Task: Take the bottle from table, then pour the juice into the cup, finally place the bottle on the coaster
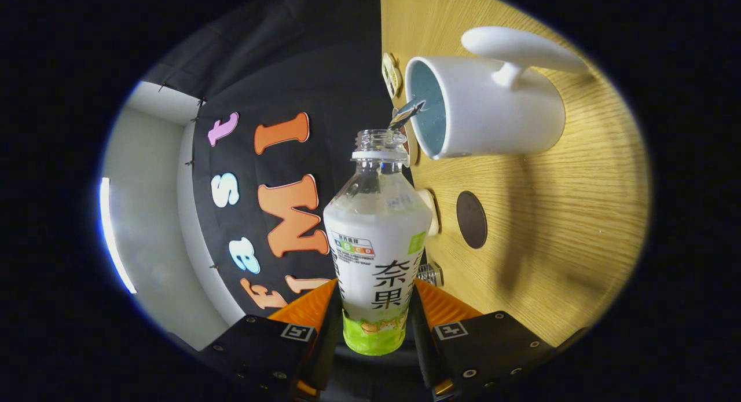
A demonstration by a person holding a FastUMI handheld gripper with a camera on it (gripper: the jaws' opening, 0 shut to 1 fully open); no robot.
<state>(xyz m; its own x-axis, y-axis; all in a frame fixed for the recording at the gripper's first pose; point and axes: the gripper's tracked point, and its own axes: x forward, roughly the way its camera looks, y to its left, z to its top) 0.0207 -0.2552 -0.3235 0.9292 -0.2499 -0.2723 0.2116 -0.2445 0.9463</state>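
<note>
A wooden table (567, 216) with pale, fine grain fills one side of the scene, its surface lit warmly and crossed by soft shadows. Beside the table hangs the booth's black cloth wall (278, 72). Beyond the cloth, away from the table, stands a plain white wall (150, 216) bearing a bright light strip (113, 234).

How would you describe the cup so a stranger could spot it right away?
Start at the light wooden table. Beyond the gripper, shut on the clear plastic bottle, stands a white ceramic mug. A blue inside and big white handle distinguish it from the dark round coaster nearby.
</note>
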